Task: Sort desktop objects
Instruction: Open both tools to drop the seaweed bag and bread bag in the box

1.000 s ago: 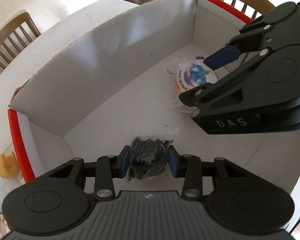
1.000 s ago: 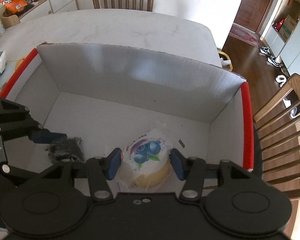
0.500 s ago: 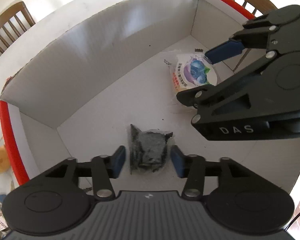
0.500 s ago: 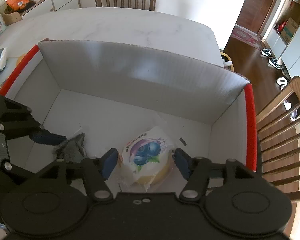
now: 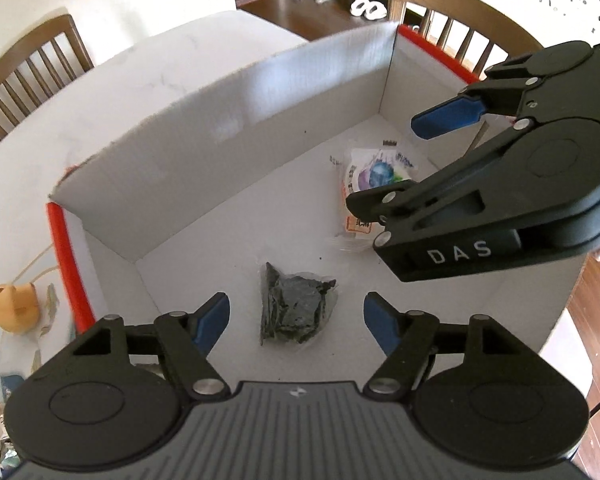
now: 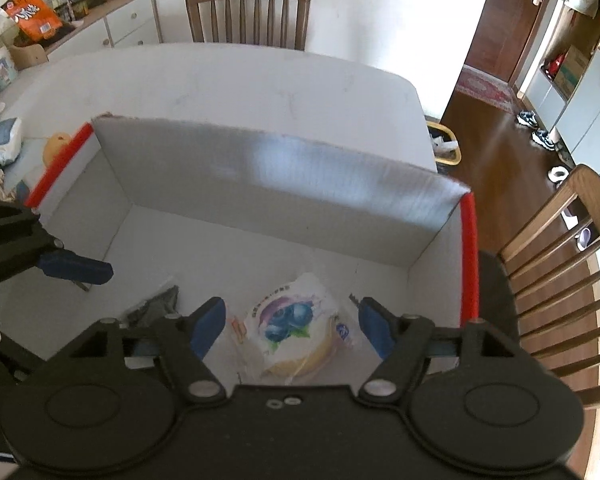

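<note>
Both jaws stood wide apart, gripping nothing. Below the left gripper [image 5: 297, 322], a dark packet [image 5: 294, 309] lay loose on the floor of the white cardboard box [image 5: 228, 136], clear of either blue pad. Under the right gripper [image 6: 292, 326], a blueberry-printed bread bag [image 6: 290, 330] lay to the dark packet's right. Only the left view showed the whole dark packet; the right view alone showed the sideboard [image 6: 112, 28] on the far left.

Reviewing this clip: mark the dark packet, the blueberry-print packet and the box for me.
dark packet [image 5: 294, 312], left wrist view, middle of the black contents.
blueberry-print packet [image 6: 290, 320], right wrist view, on the blueberry picture.
box [image 6: 284, 184], right wrist view, inner face of the far wall.
</note>
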A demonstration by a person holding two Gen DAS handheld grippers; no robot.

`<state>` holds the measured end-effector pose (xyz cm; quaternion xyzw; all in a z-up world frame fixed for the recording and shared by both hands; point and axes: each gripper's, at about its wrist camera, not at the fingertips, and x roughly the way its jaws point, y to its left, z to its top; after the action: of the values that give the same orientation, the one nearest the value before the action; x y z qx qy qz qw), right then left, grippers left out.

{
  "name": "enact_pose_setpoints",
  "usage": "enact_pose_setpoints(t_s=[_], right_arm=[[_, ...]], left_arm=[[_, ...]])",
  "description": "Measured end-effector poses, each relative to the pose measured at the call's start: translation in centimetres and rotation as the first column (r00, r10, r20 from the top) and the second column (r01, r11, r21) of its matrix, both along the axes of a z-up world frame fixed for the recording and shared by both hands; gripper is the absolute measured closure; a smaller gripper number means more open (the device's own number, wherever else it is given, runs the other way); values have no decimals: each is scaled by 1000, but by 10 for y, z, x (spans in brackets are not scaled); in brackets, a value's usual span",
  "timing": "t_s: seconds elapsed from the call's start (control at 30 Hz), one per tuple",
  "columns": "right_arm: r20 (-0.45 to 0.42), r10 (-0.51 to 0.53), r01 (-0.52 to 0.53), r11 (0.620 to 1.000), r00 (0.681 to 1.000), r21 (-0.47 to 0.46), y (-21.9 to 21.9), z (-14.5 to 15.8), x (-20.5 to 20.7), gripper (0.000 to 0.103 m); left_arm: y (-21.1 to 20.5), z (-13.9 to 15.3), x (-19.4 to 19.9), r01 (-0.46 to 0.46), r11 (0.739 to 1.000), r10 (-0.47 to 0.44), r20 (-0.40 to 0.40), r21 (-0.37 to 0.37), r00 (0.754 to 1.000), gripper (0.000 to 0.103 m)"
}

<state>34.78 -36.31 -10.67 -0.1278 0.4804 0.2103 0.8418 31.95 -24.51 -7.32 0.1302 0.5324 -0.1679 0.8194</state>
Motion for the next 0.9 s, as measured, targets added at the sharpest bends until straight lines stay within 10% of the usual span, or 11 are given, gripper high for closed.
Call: enact_pose_setpoints(t_s=[0.9], right_arm=[[129, -87, 56, 973, 988, 223, -39, 71, -45, 15]], left_arm=[[35, 47, -40, -37, 987, 69, 202, -156, 977, 15]])
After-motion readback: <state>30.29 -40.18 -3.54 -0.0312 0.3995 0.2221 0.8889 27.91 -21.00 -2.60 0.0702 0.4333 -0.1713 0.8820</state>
